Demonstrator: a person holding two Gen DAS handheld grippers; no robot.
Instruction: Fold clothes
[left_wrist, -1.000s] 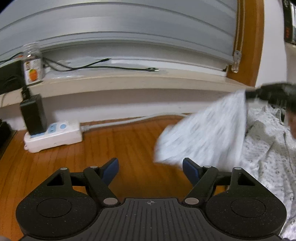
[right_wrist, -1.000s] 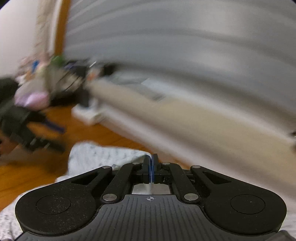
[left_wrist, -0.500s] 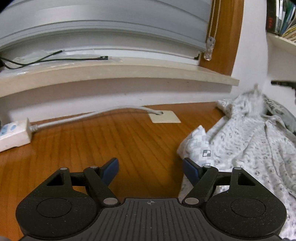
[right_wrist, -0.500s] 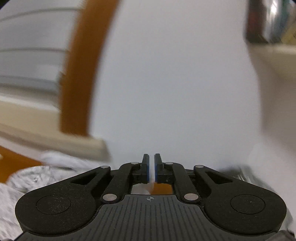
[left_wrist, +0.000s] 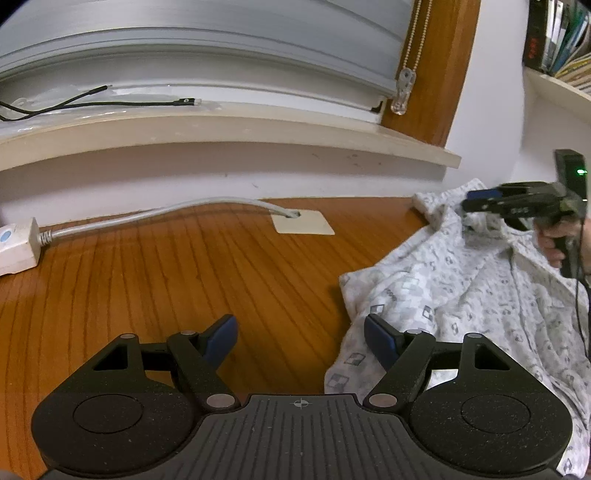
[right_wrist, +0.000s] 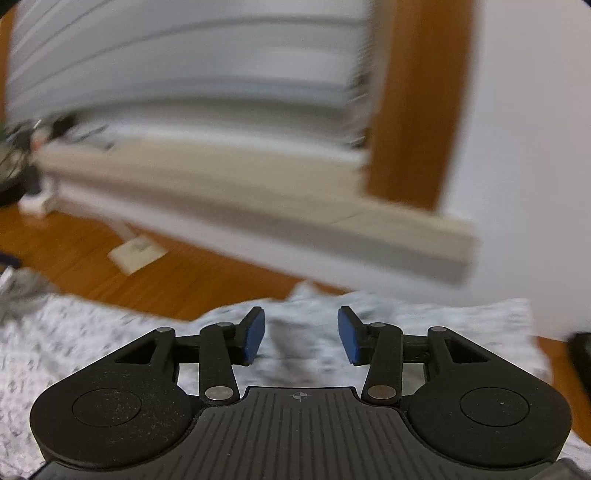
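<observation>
A white shirt with a small grey print (left_wrist: 461, 295) lies crumpled on the wooden surface (left_wrist: 184, 277), filling the right side of the left wrist view. My left gripper (left_wrist: 301, 334) is open just left of the shirt's edge, its right pad (left_wrist: 380, 336) against the cloth's border and nothing between the pads. Farther back, a hand (left_wrist: 554, 243) holds my right gripper (left_wrist: 471, 206) over the shirt's far end. In the blurred right wrist view the right gripper (right_wrist: 301, 336) hovers over the shirt (right_wrist: 314, 362); its jaws are opening and the pads press on nothing.
A white power strip (left_wrist: 16, 247) and its grey cable (left_wrist: 166, 214) run to a floor plate (left_wrist: 303, 223). A window sill (left_wrist: 221, 129) with a black cable lies behind. A blind cord pull (left_wrist: 402, 92) hangs there. A bookshelf (left_wrist: 554, 44) is at the upper right.
The right gripper carried a lifted fold of the shirt to the right, then parted its jaws and let it drop. The left wrist view has swung right, toward the shirt.
</observation>
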